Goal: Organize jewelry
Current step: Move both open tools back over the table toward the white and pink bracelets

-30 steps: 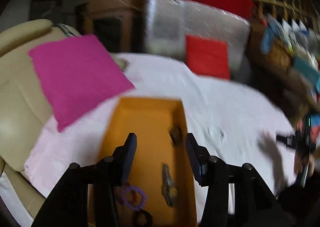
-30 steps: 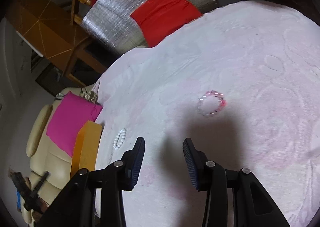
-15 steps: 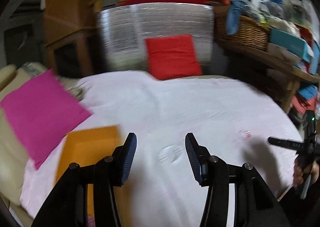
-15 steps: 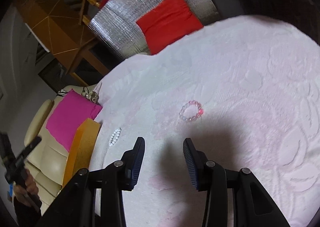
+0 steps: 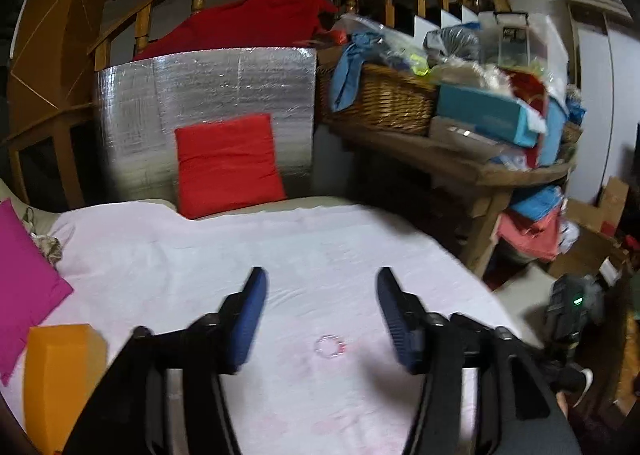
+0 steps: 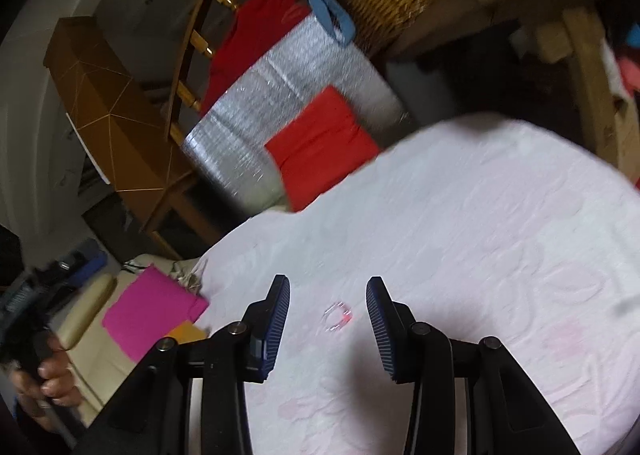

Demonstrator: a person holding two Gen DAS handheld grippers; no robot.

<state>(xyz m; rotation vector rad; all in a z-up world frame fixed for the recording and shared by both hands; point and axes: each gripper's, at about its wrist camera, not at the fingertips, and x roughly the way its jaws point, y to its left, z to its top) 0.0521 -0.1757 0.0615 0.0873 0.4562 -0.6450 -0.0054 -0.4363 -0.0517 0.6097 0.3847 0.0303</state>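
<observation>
A small pink bead bracelet point(image 5: 330, 345) lies flat on the white embossed cloth point(image 5: 200, 255). My left gripper point(image 5: 320, 287) hangs over it with its jaws opening, and nothing is between its pads. The bracelet point(image 6: 337, 317) shows again in the right wrist view, blurred, with a red dot of light on it, lying ahead of my right gripper point(image 6: 328, 291), which is open and holds nothing. The orange box point(image 5: 60, 367) stands at the left edge of the cloth; its inside is hidden from here. Only a corner of the orange box point(image 6: 186, 333) shows in the right wrist view.
A magenta cushion point(image 5: 24, 279) lies on the cream sofa at the left. A red cushion point(image 5: 228, 165) leans on a silver foil panel point(image 5: 204, 95) behind the cloth. A wooden shelf with a wicker basket point(image 5: 384, 103) and clutter stands at the right. A hand point(image 6: 48, 379) grips the left gripper's handle.
The left gripper has swung away from above the orange box to the right, over the pink bracelet, and its jaws have widened. The right gripper has drawn nearer the bracelet and tilted upward.
</observation>
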